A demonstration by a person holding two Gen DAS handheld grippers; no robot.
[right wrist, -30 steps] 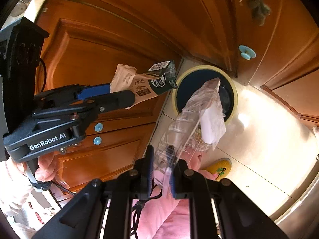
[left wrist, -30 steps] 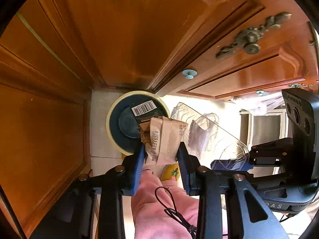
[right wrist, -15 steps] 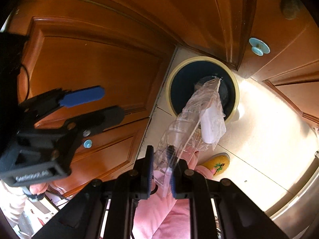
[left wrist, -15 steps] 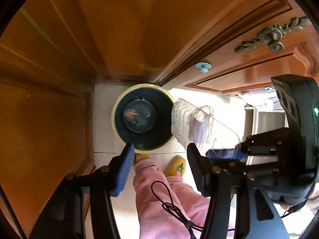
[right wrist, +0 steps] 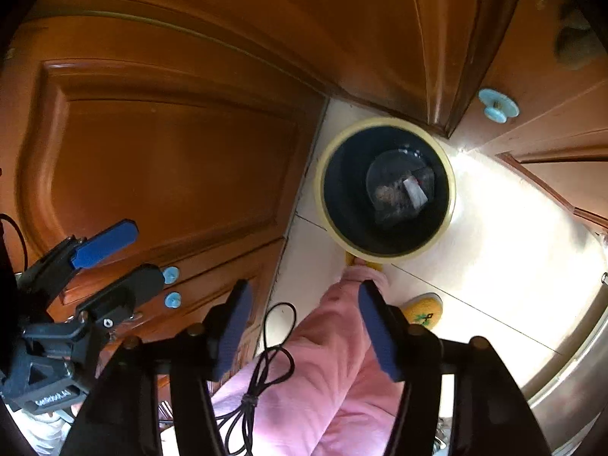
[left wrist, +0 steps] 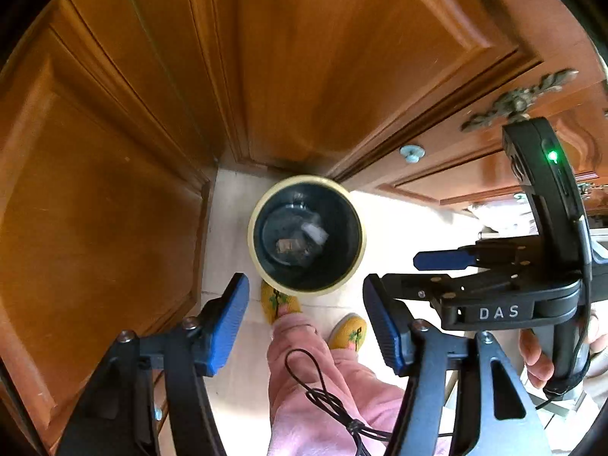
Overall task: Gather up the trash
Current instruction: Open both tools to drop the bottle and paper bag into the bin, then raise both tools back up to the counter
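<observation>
Left wrist view looks straight down into the trash bin (left wrist: pixel 307 235), a dark bucket with a pale yellow rim standing on the tiled floor (left wrist: pixel 231 228) in the corner where the wooden cabinet doors (left wrist: pixel 114 209) meet. Some crumpled trash (left wrist: pixel 300 241) lies at the bottom, a brownish scrap with clear wrapping beside it; I cannot make out more than that. The left claw (left wrist: pixel 306 323) hangs above the bin with its blue pads spread wide and nothing between them. The right claw (right wrist: pixel 302 326) is likewise released and empty, hovering over the person's pink trouser leg (right wrist: pixel 334 361) and yellow slippers (right wrist: pixel 421 306), with the bin just ahead of it.

To my eye the dropping step is finished for whatever these claws carried, since the rubbish sits inside the bin and both claws are bare. No further litter shows on the floor around the bin. The next move, I would judge, calls for turning away from this corner to look for any remaining trash elsewhere, keeping the dangling black cable (right wrist: pixel 262 380) clear of the pads.
</observation>
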